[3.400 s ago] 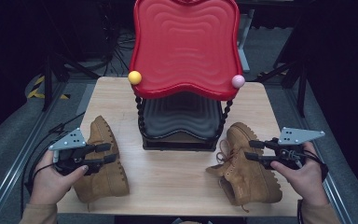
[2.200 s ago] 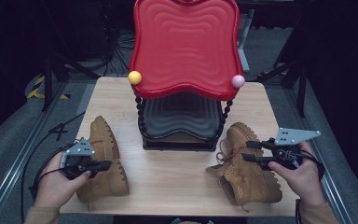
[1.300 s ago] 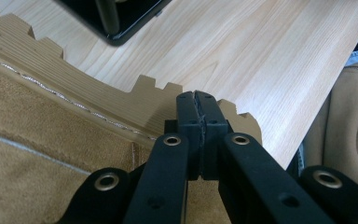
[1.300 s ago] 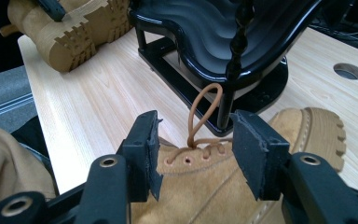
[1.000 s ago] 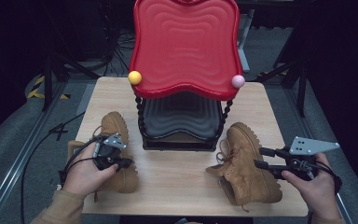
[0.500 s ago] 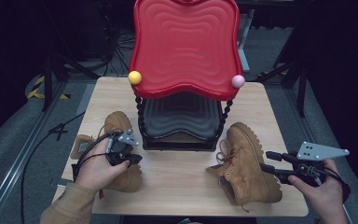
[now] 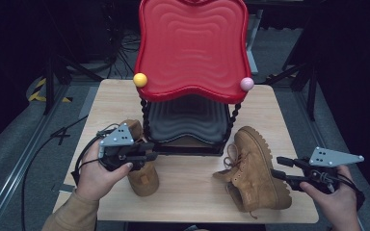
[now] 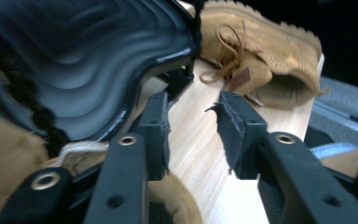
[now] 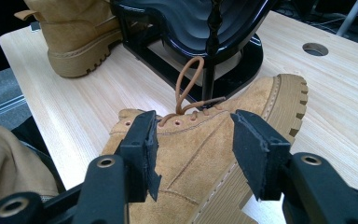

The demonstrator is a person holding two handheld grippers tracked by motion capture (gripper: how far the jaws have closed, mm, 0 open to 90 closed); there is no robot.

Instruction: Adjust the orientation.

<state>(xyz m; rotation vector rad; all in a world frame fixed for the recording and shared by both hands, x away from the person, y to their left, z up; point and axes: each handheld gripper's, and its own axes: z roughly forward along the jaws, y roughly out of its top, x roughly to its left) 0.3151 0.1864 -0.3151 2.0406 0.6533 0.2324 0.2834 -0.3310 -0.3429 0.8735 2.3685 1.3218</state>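
left gripper [image 7: 147, 153]: just opening, nothing between jaws, above left boot [image 7: 142, 175] | right gripper [image 9: 193, 140]: released, beside tipped right boot [image 7: 255, 171] | red-and-black rack [image 7: 190, 53] between boots on surface [image 7: 192, 192]

Count of items on the table [image 7: 192, 190]:

Boots: two, both tan suede with laces. One boot [image 7: 143, 168] stands at the left, just beside the rack's base. The other boot [image 7: 255, 171] lies on its side at the right.

Racks: one two-tier rack, comprising one red upper tray [image 7: 192, 48] and one black lower tray [image 7: 188, 120].

Knobs on the rack: two, one yellow ball [image 7: 140, 80] and one pink ball [image 7: 246, 83].

Twisted black posts visible: two.

Holes in the table top: one round hole [image 9: 315, 49].
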